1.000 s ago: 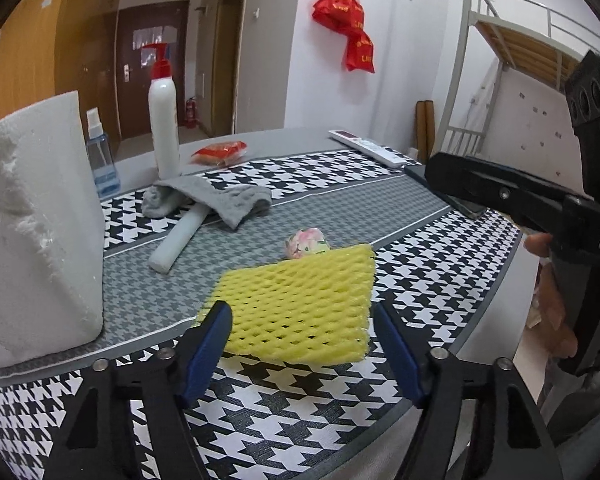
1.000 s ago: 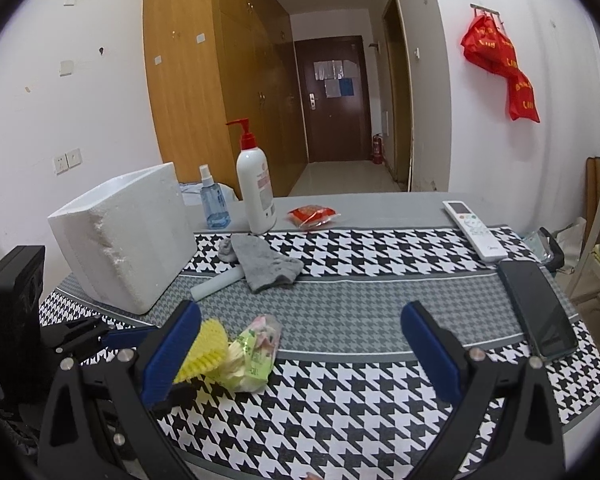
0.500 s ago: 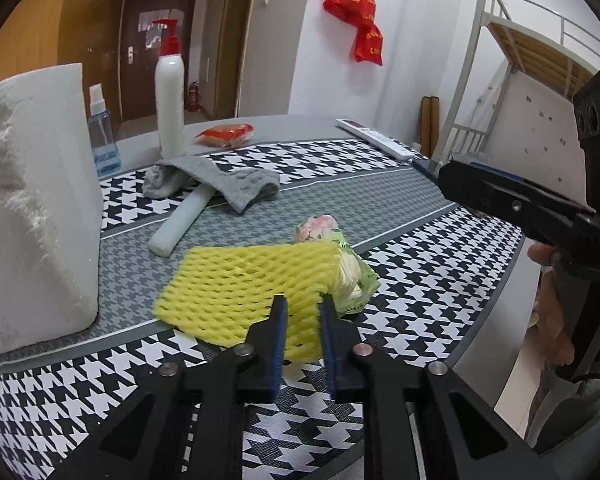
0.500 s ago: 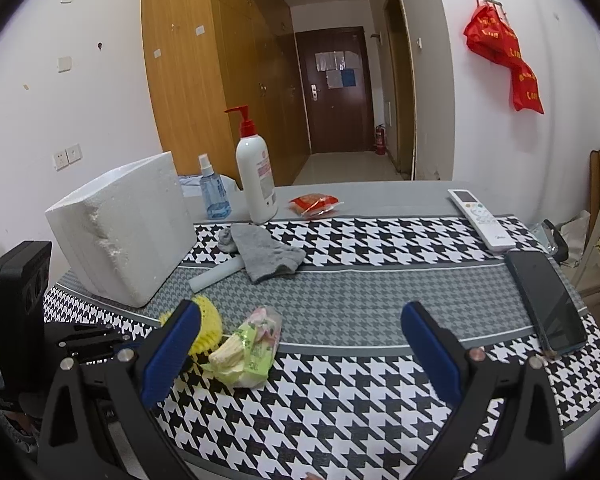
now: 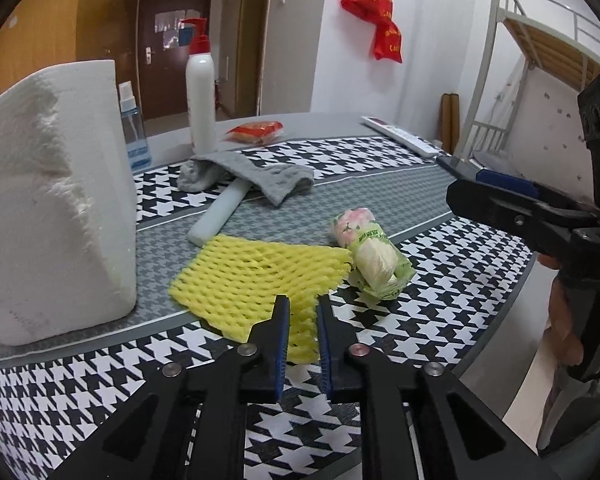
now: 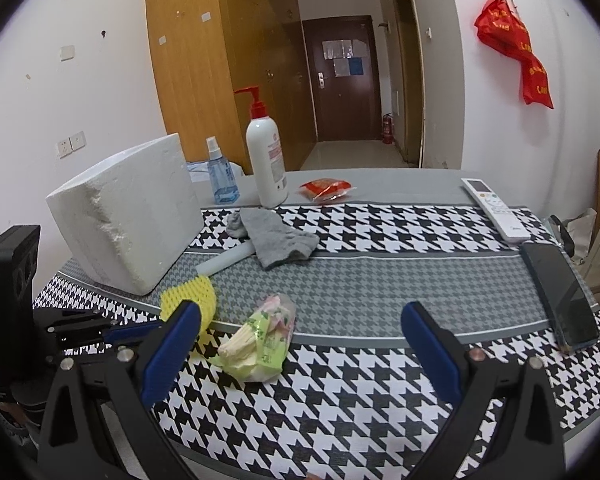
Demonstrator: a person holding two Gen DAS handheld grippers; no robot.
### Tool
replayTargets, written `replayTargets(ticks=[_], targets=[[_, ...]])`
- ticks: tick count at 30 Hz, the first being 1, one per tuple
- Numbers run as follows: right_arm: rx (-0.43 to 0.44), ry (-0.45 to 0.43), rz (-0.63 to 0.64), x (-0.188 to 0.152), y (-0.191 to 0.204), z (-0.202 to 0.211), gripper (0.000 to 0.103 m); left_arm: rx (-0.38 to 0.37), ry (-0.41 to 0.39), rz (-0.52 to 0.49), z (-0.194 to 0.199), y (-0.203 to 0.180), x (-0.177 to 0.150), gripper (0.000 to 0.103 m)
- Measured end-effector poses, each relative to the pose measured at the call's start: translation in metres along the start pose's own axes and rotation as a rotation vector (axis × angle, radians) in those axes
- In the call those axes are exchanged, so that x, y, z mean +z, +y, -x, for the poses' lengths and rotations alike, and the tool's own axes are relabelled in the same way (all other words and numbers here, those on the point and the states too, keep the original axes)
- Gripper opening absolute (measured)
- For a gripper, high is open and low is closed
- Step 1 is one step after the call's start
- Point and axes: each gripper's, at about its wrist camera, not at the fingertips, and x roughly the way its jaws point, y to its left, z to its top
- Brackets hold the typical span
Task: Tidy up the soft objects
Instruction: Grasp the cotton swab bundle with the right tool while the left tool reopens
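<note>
My left gripper (image 5: 302,312) is shut on the near edge of a yellow foam net (image 5: 256,276) that lies on the houndstooth table; the net also shows in the right wrist view (image 6: 188,300). A green plastic packet with a white roll inside (image 5: 370,258) lies just right of the net, also in the right wrist view (image 6: 260,340). A grey sock (image 5: 256,176) lies over a white foam stick (image 5: 220,216) farther back. My right gripper (image 6: 300,344) is open and empty, above the table's near edge, with the packet between its fingers in view.
A white foam block (image 5: 52,200) stands at the left. A pump bottle (image 6: 265,160), a blue spray bottle (image 6: 220,178) and a red packet (image 6: 326,190) stand at the back. A remote (image 6: 494,208) and a phone (image 6: 560,300) lie at the right.
My left gripper closed on the yellow net's near edge and dragged it left, uncovering the green packet. The right gripper stayed open and barely moved.
</note>
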Motion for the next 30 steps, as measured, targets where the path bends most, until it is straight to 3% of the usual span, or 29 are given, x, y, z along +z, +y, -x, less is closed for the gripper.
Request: replayTargets(ticks=[1, 3, 4, 14, 30], targets=[[0.001, 0.003, 0.001, 0.000, 0.001, -0.001, 0.102, 0.002, 0.002, -0.004, 0.001, 0.000, -0.001, 0.027], [0.004, 0.009, 0.002, 0.000, 0.002, -0.003, 0.102, 0.008, 0.005, -0.006, 0.002, 0.000, -0.002, 0.055], [0.006, 0.011, 0.002, -0.001, 0.002, -0.004, 0.102, 0.004, 0.002, -0.006, 0.003, 0.000, -0.003, 0.058], [0.025, 0.044, 0.013, -0.004, 0.008, -0.014, 0.102, 0.026, -0.004, 0.079, 0.003, 0.016, 0.001, 0.059], [0.033, 0.116, 0.028, -0.008, 0.017, -0.038, 0.101, 0.069, -0.003, 0.107, -0.002, 0.028, 0.001, 0.064]])
